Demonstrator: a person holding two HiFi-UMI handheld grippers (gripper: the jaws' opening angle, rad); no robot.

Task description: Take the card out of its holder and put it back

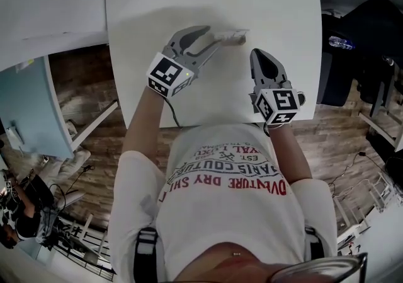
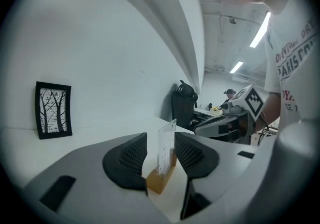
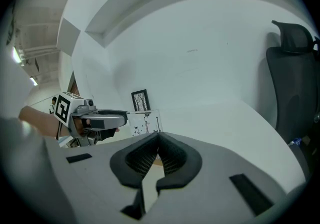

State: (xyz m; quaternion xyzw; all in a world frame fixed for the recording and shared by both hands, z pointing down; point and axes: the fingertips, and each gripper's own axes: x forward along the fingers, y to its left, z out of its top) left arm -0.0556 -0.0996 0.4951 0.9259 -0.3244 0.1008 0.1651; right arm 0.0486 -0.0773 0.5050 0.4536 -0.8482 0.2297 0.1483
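- The card (image 2: 166, 148) stands upright in its holder (image 2: 161, 180), a small wooden block on the white table (image 1: 283, 11), towards the far side from the person.
- The left gripper (image 2: 160, 143) has the card right between its jaws. They stand wide, one pad on each face of the card, with a clear gap on the left side.
- The card is seen nearly edge-on from the left gripper view, so its flat faces run along the line the gripper points. The pads would meet those faces squarely if they came together.
- Judged from this, the coming move turns on the slot: the card must travel straight up or down along the holder's groove.
- The right gripper (image 3: 158, 135) has its jaws pressed together with nothing between them. It hangs well apart from the card, to the right and closer to the person, so the left one is by far the nearer.
- Whether the right-hand pad touches the card cannot be told.
- The groove itself is not visible, and the print on the card is too small to read.
- In the right gripper view the holder is mostly hidden behind that gripper's own jaws.
- A framed picture (image 2: 53, 111) leans at the table's far edge.
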